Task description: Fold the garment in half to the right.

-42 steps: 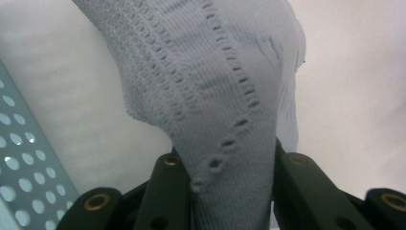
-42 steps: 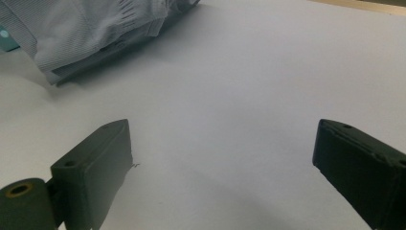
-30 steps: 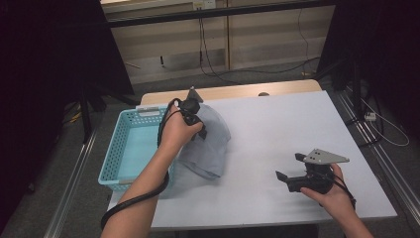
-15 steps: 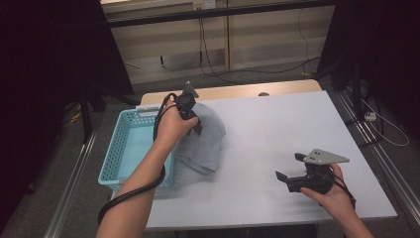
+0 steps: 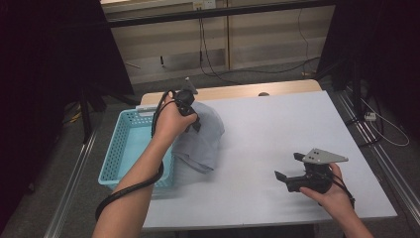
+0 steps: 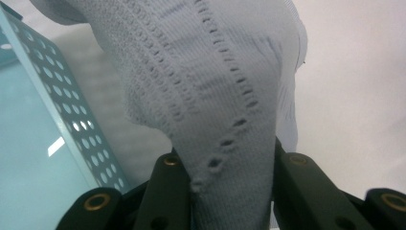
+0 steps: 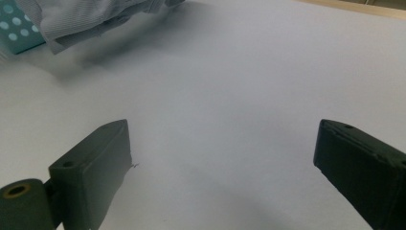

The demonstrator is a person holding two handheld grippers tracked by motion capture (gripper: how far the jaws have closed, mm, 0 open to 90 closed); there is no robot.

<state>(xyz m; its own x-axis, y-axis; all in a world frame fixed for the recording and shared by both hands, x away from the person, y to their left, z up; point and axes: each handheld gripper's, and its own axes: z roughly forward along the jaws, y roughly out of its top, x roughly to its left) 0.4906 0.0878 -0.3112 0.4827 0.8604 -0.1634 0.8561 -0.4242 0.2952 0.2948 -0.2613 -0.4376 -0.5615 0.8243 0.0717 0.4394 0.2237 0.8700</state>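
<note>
A pale blue-grey knitted garment (image 5: 203, 139) hangs from my left gripper (image 5: 194, 122), lifted above the table's left part beside the basket. In the left gripper view the knit (image 6: 225, 96) is pinched between the two black jaws, and the gripper (image 6: 230, 182) is shut on it. My right gripper (image 5: 286, 167) rests low near the table's front right, held by a hand. Its jaws stand wide apart over bare table in the right gripper view (image 7: 222, 158), with nothing between them. The garment's hem (image 7: 91, 21) shows far off at that view's top left.
A light blue perforated plastic basket (image 5: 130, 148) sits at the table's left edge, right under the hanging garment's side. The white table (image 5: 287, 129) stretches to the right and far side. Dark curtains, cables and a wooden-edged far rim lie beyond.
My left hand has lifted the garment a little higher and farther back, so the cloth hangs more bunched. The right gripper has stayed where it was.
</note>
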